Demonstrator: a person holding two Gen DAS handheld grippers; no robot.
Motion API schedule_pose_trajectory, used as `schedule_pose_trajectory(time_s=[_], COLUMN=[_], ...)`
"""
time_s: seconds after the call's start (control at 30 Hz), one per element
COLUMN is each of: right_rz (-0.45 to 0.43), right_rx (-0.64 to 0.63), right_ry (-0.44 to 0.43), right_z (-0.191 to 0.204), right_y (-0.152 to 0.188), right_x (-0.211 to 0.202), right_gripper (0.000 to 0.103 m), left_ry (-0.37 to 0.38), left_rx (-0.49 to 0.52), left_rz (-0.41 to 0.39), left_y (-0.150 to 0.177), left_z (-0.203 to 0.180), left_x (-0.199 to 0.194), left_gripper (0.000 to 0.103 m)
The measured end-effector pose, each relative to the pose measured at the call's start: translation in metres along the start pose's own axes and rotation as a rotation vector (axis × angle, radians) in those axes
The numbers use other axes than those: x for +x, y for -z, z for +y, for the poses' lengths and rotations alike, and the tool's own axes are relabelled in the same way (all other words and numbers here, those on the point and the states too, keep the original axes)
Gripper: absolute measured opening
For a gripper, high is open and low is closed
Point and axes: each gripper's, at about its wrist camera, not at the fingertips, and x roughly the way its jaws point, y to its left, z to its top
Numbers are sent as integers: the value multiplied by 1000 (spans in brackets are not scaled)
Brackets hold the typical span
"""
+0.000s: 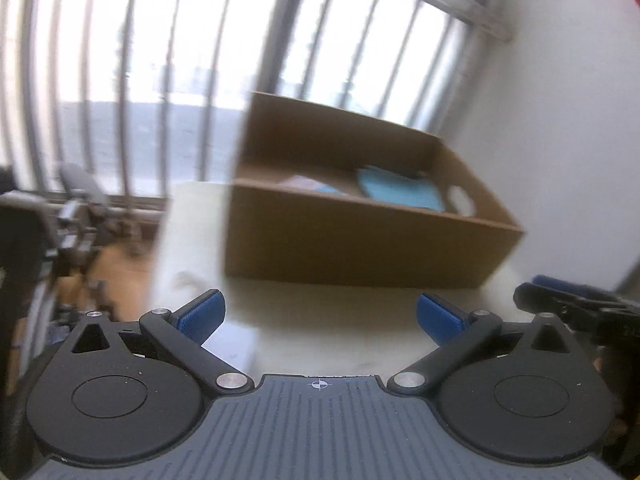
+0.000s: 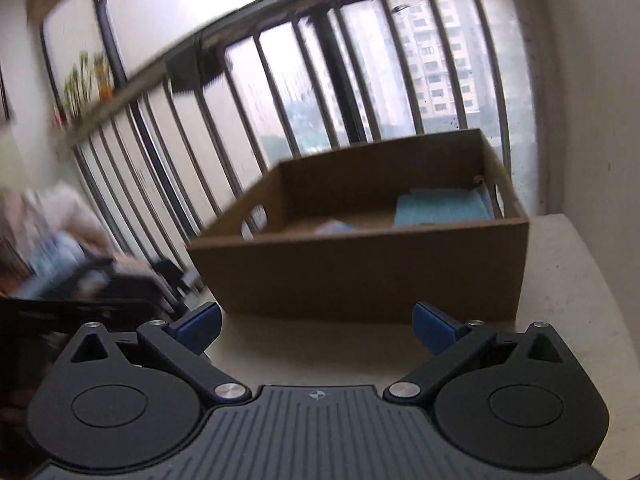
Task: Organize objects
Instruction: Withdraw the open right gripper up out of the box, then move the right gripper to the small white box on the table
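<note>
- Left gripper (image 1: 320, 316) at bottom of frame: jaws wide apart, nothing between.
- Right gripper (image 2: 316, 326) likewise spread, empty.
- Cardboard box (image 1: 360, 240) mid-frame on white table (image 1: 320, 344), blue cloth (image 1: 400, 192) inside.

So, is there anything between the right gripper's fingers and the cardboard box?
Nothing. In the right wrist view, only bare white tabletop separates the open right gripper from the cardboard box.
</note>
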Motion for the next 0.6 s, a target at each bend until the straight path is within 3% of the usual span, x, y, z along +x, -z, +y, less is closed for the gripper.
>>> schedule_pose_trajectory(time_s=[0.13,0.37,0.47,0.6], right_rz=[28,15,18,38], right_rx=[-133,-353,-368,-335], right_ry=[68,81,40,-92], right_z=[37,93,104,112], right_y=[13,25,25,14], right_x=[15,36,45,71], right_gripper=[103,103,103,103], left_ry=[-28,-79,-85,-87], left_rx=[-16,-24,-24,-36], left_rz=[-25,10,9,16], left_y=[17,39,46,56], left_z=[19,41,49,53], left_x=[-6,3,3,-2], left_gripper=[103,103,103,103])
